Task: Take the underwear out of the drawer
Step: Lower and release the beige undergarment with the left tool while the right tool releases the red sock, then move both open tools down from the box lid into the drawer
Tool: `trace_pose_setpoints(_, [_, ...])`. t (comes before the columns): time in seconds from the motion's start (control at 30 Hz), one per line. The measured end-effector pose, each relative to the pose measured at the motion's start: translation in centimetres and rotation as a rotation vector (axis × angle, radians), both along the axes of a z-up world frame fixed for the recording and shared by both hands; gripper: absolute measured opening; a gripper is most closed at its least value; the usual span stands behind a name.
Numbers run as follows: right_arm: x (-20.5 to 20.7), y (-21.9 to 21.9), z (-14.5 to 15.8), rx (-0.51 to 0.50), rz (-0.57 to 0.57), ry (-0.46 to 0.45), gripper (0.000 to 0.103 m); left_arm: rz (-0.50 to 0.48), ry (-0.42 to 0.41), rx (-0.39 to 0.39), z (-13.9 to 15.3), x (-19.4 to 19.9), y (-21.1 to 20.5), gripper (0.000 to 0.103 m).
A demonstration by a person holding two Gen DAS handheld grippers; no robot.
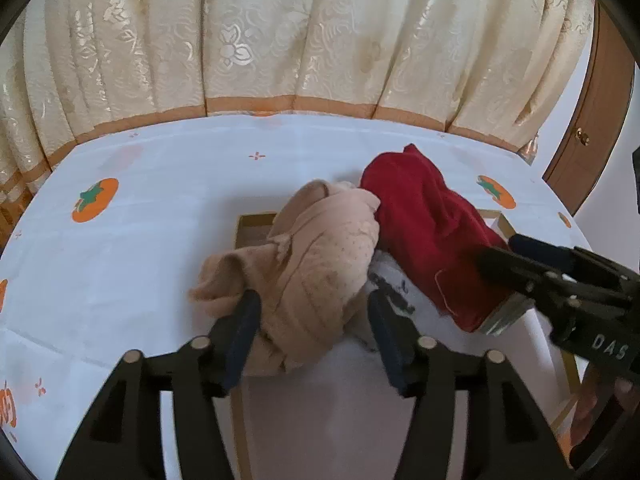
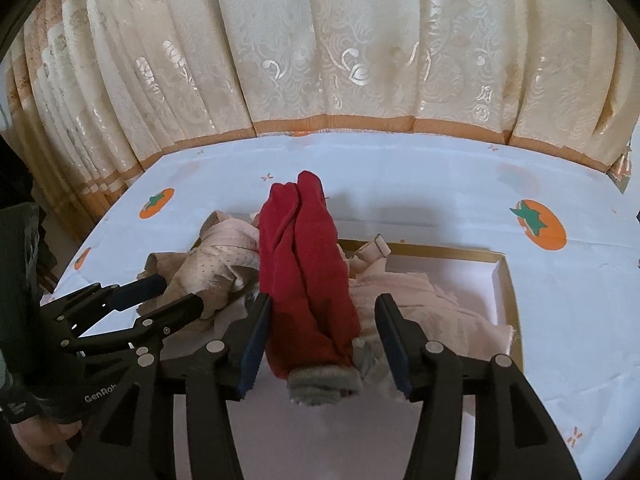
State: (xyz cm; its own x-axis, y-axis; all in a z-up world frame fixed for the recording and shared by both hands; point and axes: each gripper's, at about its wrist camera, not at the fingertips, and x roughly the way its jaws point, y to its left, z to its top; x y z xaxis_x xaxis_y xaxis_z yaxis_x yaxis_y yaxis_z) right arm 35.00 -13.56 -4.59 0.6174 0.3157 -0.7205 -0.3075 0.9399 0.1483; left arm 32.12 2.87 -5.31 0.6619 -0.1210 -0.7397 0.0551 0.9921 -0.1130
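Claws, two, both open (nothing pinched): left claw (image 1: 314, 334) around beige underwear (image 1: 316, 264), right claw (image 2: 324, 340) around red underwear (image 2: 308, 264).

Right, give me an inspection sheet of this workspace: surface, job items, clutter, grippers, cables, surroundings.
Surface: white tablecloth with orange fruit prints.
Job's things: beige underwear and red underwear lie draped over the near edge of a shallow gold-rimmed drawer; pale pink garments lie inside it.
Clutter: nothing seen.
Grippers: left hand-held gripper open, beige underwear between its fingers, pads not pressing; right hand-held gripper open, straddling the red underwear's grey waistband end.
Cables: nothing seen.
Surroundings: cream patterned curtain behind the table; wooden door at the left wrist view's right edge.
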Motion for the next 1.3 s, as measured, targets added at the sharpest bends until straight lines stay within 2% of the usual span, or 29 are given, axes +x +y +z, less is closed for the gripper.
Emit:
trace_pose_setpoints(0.23, [-1.5, -1.0, 0.1, 0.008, -0.011, 0.000, 0.057, 0.004, -0.011, 0.010, 0.2, -1.3, 0.2, 0.062])
trace_pose_setpoints(0.43, [-4.6, -1.8, 1.1, 0.011, 0.030, -0.022, 0.057, -0.015, -0.051, 0.031, 0.8, -3.9, 0.2, 0.062])
trace_pose_setpoints(0.57, [-7.9, -2.1, 1.9, -0.012, 0.082, -0.046, 0.057, -0.043, -0.090, 0.055, 1.4, -6.5, 0.0, 0.062])
trace_pose_setpoints(0.77, [-13.4, -3.2, 3.9, -0.007, 0.151, -0.100, 0.057, -0.098, -0.131, 0.046, 2.1, -11.0, -0.1, 0.062])
trace_pose_setpoints(0.9, [-17.1, -3.9, 5.4, -0.003, 0.202, -0.129, 0.057, -0.153, -0.144, 0.080, 2.0, -14.7, -0.6, 0.062])
trace_pose_setpoints(1.03, [-21.5, -5.0, 6.5, -0.042, 0.264, -0.157, 0.057, -0.217, -0.143, 0.124, 1.6, -18.4, -0.8, 0.063])
trace_pose_setpoints(1.17, [-24.7, -6.4, 6.6, -0.073, 0.294, -0.157, 0.059, -0.274, -0.125, 0.166, 0.9, -21.2, -0.9, 0.065])
trace_pose_setpoints(1.3, [-26.8, -8.1, 5.3, -0.091, 0.266, -0.133, 0.061, -0.311, -0.103, 0.194, -0.2, -23.4, -0.8, 0.065])
